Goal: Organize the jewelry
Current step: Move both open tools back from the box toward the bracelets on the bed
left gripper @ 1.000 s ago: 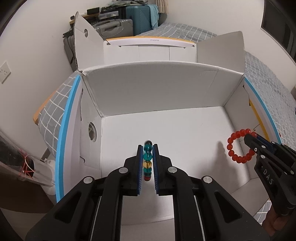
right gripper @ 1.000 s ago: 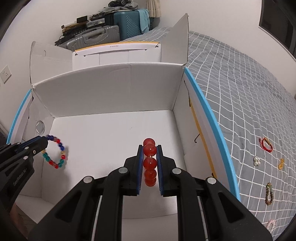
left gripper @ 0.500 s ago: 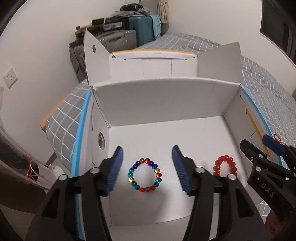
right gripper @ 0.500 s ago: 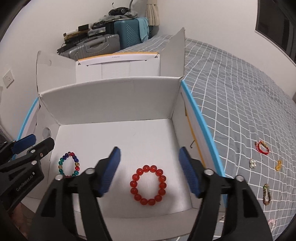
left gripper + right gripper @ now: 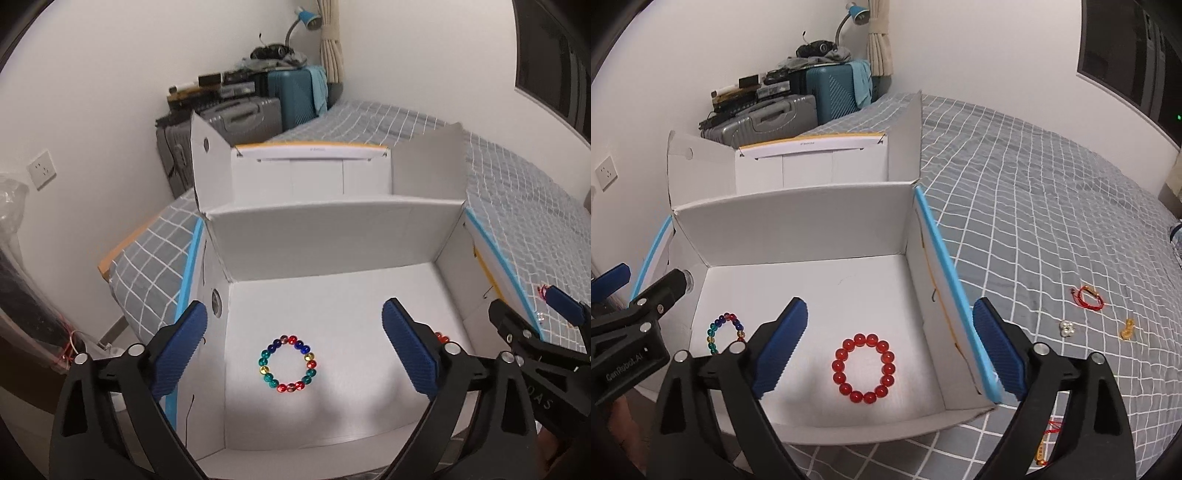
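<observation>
A multicolour bead bracelet (image 5: 288, 364) lies flat on the floor of the open white cardboard box (image 5: 332, 240); it also shows in the right wrist view (image 5: 724, 331). A red bead bracelet (image 5: 864, 367) lies on the box floor to its right; only a few of its beads (image 5: 441, 338) show in the left wrist view. My left gripper (image 5: 295, 352) is open and empty above the multicolour bracelet. My right gripper (image 5: 888, 345) is open and empty above the red bracelet.
The box (image 5: 812, 225) stands on a grey checked bed (image 5: 1052, 206). On the bed to the right lie a red cord bracelet (image 5: 1087, 296), a small silver piece (image 5: 1067, 328), a yellow piece (image 5: 1127, 329) and another red-and-gold piece (image 5: 1047, 443). Suitcases (image 5: 798, 107) stand at the back.
Both grippers opened and let their bracelets drop onto the box floor. Both have since pulled back and up, away from the box.
</observation>
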A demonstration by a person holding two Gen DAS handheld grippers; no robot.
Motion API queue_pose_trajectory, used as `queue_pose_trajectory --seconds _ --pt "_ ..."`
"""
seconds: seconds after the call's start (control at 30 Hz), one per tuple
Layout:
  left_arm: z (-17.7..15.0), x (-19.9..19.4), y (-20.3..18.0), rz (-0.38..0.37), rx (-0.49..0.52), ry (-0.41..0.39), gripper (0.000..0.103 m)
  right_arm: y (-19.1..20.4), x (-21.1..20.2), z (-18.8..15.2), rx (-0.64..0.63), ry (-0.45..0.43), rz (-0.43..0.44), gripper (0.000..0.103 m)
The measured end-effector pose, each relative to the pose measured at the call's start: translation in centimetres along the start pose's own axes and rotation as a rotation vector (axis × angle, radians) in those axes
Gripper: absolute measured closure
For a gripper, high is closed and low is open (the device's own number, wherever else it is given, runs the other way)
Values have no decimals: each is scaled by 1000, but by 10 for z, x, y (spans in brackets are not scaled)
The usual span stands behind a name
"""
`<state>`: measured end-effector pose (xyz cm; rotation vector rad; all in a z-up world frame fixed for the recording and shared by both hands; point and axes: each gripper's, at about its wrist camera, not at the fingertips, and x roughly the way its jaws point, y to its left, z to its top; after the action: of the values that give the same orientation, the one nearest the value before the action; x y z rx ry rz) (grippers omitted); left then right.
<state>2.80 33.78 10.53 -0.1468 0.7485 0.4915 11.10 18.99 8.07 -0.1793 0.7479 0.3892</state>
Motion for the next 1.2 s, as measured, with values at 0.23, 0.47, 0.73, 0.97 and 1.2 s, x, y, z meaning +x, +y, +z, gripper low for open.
queue_pose_trajectory --seconds 0.23,0.47,0.73,0.97,1.2 --pt "0 -17 -16 -19 13 -28 6 -19 -28 -2 23 -34 -6 9" --pt "-5 -35 -45 -57 54 -53 6 -57 -64 -11 73 -77 -54 8" --pt "-18 -57 -100 -131 133 -74 6 -114 -97 -28 126 -95 -122 8" --pt "-32 -70 -152 -187 205 -81 6 -169 -116 -55 174 -97 -179 8" --pt "-48 -80 -205 -261 260 -77 6 -226 -130 -88 236 -80 -242 8"
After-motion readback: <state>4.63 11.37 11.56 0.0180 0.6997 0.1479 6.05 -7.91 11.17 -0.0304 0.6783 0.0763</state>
